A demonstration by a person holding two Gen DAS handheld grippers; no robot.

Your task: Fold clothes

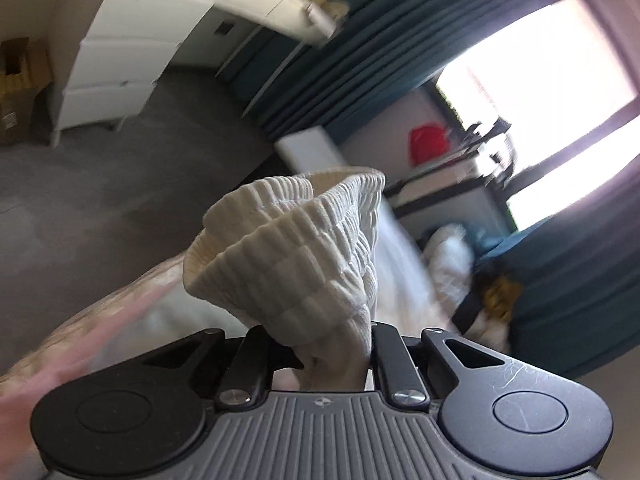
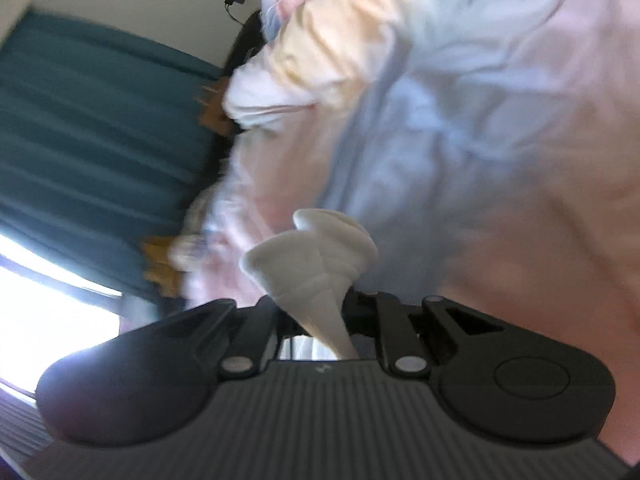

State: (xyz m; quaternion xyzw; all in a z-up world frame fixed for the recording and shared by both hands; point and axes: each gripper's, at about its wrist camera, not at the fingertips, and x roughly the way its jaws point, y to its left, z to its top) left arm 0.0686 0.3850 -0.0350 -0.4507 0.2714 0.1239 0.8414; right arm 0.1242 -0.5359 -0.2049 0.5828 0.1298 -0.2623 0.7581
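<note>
Cream ribbed knit garment (image 1: 296, 248) sat pinched in the left gripper (image 1: 320, 344), jaws clamped on its bunched hem; the right gripper (image 2: 320, 320) squeezed another cream fold (image 2: 316, 264), above blurred pastel bedding (image 2: 500, 140) and teal curtains (image 1: 400, 48).

Daylight blows out window (image 1: 540, 92); strong motion blur on bedding (image 2: 480, 140); fisheye bends edges.

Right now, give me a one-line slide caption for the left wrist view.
Left gripper shut on a cream ribbed knit garment, bunched above its fingers, with teal curtains behind.
</note>
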